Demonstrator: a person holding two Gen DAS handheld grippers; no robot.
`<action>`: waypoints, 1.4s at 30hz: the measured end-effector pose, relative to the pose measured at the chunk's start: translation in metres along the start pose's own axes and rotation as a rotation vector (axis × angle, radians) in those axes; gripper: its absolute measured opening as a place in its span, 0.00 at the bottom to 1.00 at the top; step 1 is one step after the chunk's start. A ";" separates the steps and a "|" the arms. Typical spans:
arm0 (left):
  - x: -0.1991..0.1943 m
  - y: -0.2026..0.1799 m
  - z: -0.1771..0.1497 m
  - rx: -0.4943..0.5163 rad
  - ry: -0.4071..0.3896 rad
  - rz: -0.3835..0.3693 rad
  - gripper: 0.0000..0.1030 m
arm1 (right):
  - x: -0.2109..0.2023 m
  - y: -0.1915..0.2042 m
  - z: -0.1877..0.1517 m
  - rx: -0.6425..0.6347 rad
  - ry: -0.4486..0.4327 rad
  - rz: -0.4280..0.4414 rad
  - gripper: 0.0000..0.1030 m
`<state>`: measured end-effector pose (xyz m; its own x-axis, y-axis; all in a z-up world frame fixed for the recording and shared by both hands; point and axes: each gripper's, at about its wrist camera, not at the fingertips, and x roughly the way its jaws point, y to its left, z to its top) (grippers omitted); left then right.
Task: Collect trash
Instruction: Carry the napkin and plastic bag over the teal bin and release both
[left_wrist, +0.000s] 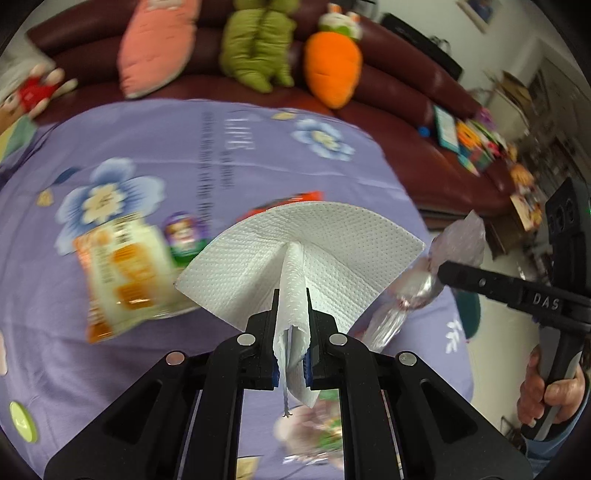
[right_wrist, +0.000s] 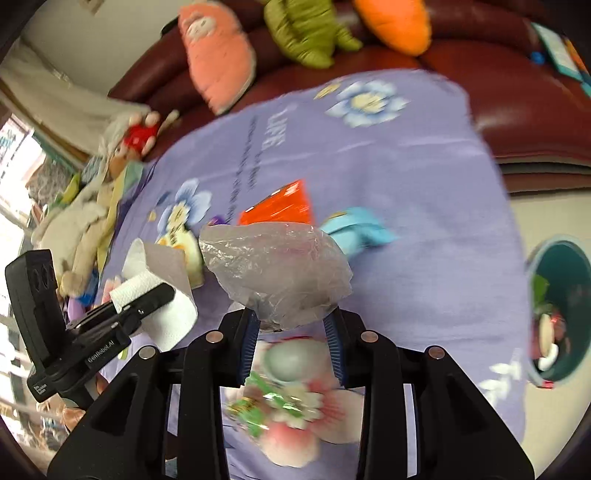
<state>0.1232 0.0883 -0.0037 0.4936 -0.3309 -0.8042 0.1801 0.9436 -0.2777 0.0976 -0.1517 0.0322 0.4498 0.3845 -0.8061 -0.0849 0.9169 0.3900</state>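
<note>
While both claws are up off the purple flowered cloth (left_wrist: 258, 155), each has a piece of trash. My left gripper (left_wrist: 291, 295) is clamped tight on a white paper towel (left_wrist: 314, 243), which fans out above the fingertips and hangs down between the jaws. My right gripper (right_wrist: 291, 317) is closed on a crumpled clear plastic bag (right_wrist: 277, 266); the bag bulges up past the pads. Right hand (left_wrist: 550, 391) wraps that gripper's handle. Trash left on the cloth: yellow-orange snack packet (left_wrist: 122, 273), red wrapper (right_wrist: 280, 203), light blue wrapper (right_wrist: 354, 229), green-and-pink wrappers (right_wrist: 280, 406) near my edge. Teal bin (right_wrist: 557, 310) sits off the cloth's right side, some scraps inside. Maroon sofa (left_wrist: 406, 92) with plush toys behind.
</note>
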 end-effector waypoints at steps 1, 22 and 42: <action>0.005 -0.015 0.002 0.022 0.006 -0.011 0.09 | -0.009 -0.011 -0.001 0.015 -0.016 -0.009 0.31; 0.130 -0.273 -0.003 0.376 0.179 -0.177 0.09 | -0.157 -0.252 -0.069 0.401 -0.278 -0.216 0.33; 0.230 -0.365 -0.015 0.489 0.306 -0.171 0.11 | -0.147 -0.342 -0.083 0.510 -0.231 -0.307 0.34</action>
<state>0.1580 -0.3318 -0.0957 0.1686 -0.3921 -0.9043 0.6415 0.7403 -0.2014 -0.0135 -0.5127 -0.0191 0.5710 0.0276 -0.8205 0.4868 0.7934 0.3655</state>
